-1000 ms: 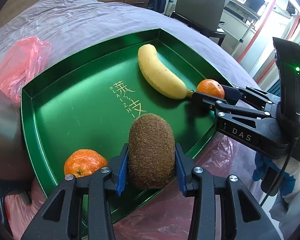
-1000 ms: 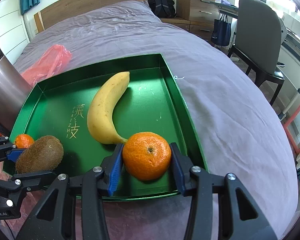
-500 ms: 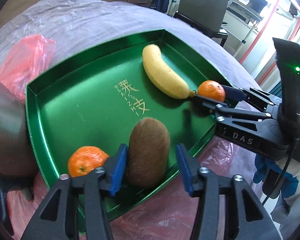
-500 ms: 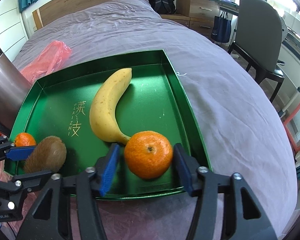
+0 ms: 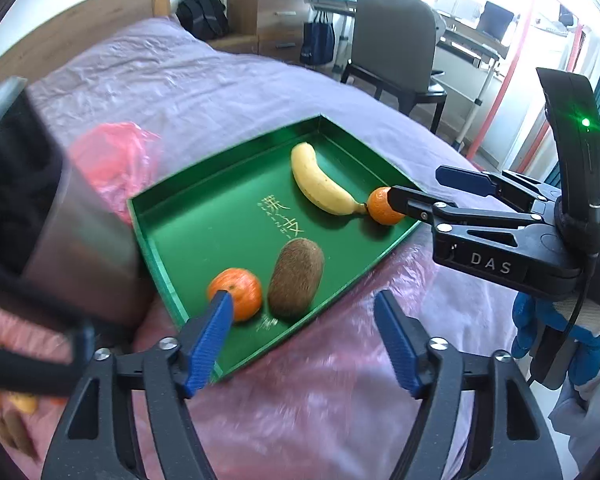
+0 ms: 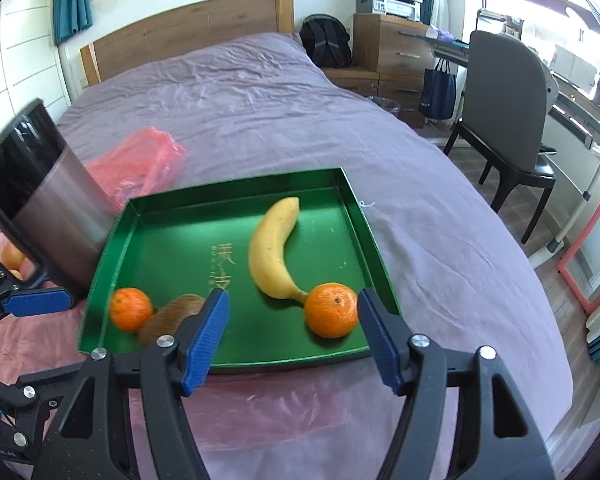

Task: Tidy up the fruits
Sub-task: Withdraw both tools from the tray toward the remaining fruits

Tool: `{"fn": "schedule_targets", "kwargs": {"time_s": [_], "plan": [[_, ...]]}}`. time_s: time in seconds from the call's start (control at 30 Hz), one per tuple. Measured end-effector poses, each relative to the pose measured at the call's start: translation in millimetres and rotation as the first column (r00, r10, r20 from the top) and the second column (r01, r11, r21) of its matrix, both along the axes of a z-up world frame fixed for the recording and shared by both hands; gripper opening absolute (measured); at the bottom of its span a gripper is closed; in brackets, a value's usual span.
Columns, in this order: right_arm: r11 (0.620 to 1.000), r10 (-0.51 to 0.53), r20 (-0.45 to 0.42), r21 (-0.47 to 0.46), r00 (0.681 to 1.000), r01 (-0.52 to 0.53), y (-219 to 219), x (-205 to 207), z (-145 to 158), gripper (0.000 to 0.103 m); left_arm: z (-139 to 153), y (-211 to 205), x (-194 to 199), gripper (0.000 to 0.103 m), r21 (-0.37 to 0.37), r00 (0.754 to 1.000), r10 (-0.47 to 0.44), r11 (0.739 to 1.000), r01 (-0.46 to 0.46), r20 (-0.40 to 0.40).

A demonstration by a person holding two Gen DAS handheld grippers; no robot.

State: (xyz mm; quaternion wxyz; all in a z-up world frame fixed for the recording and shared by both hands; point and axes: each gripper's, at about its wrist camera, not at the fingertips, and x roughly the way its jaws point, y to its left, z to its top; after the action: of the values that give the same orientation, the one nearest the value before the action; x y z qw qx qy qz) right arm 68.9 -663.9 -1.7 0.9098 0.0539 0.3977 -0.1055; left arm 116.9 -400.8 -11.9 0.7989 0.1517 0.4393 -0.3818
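Observation:
The green tray (image 5: 228, 160) (image 6: 236, 190) lies on the bed and holds a banana (image 5: 320, 188) (image 6: 272, 244), a kiwi (image 5: 296, 276) (image 6: 172, 316) and two oranges. One orange (image 5: 240, 292) (image 6: 131, 308) sits beside the kiwi. The other orange (image 5: 380, 210) (image 6: 331, 310) rests at the banana's stem. My left gripper (image 5: 302, 298) hangs above the tray's near edge, its jaws opening, with nothing touching the pads. My right gripper (image 6: 292, 296) (image 5: 416, 184) is raised over the near rim, its jaws opening wide and free of the orange below.
A steel bin (image 6: 56, 208) stands against the tray's left side. A red plastic bag (image 6: 136, 168) lies behind it. Pink plastic sheet (image 6: 260, 400) covers the bed below the tray. More fruit (image 5: 16, 404) shows at the lower left. A chair (image 6: 504, 112) stands right of the bed.
The left gripper let go of the kiwi and the right let go of the orange. Both opened, then lifted up and back from the tray, leaving the fruit inside.

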Motion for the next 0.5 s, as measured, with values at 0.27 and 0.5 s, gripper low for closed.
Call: {"fn": "schedule_targets", "kwargs": {"time_s": [0.27,0.5], "plan": [[0.999,0.043,0.056,-0.02,0.998,-0.042,48.8,-37.8,37.1,0.103,35.9,59.7,-33.1,0.072,-0.044,0.999,0.031,0.999,-0.03,0.037],[0.996,0.083,0.081,-0.028,0.993,-0.081,96.9,-67.8,57.5,0.103,53.0,109.7,-58.6,0.072,-0.049,0.996,0.066,0.997,-0.063,0.06]]}}
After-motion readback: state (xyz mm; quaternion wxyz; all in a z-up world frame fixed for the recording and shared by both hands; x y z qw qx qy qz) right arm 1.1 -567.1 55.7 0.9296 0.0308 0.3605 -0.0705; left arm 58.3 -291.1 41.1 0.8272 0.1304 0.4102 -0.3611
